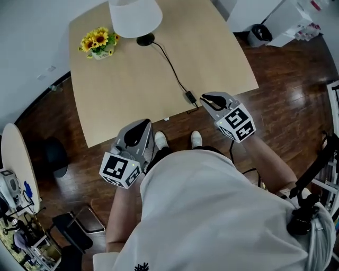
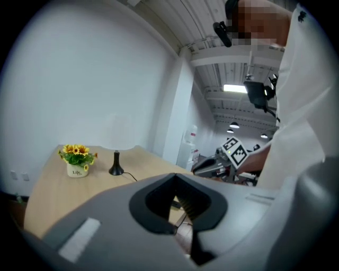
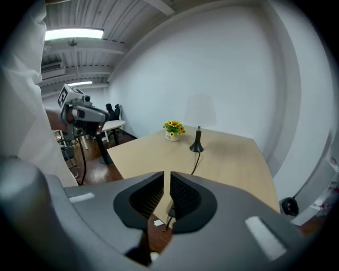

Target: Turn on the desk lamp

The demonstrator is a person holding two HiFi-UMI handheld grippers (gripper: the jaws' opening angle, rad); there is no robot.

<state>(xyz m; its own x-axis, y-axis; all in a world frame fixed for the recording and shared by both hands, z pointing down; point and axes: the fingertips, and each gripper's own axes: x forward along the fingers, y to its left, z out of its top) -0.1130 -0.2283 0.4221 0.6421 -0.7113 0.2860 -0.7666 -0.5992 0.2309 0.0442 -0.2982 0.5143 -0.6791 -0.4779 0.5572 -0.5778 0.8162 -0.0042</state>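
The desk lamp stands at the far edge of the light wooden table [image 1: 127,95], with a white shade [image 1: 135,16] over a black base [image 1: 145,39]. Its black cord [image 1: 170,64] runs toward me to an inline switch [image 1: 189,97] near the table's front edge. My right gripper [image 1: 204,97] hovers just right of that switch, its jaws a narrow slit apart with nothing between them [image 3: 167,174]. My left gripper [image 1: 144,124] hangs off the front edge of the table, shut and empty [image 2: 176,177]. The lamp [image 3: 198,138] looks unlit.
A pot of sunflowers [image 1: 99,43] sits left of the lamp. A round white table [image 1: 18,159] stands at the left and a black bin [image 1: 260,33] at the back right, both on the dark wooden floor. The person's shoes [image 1: 160,140] are at the table's front edge.
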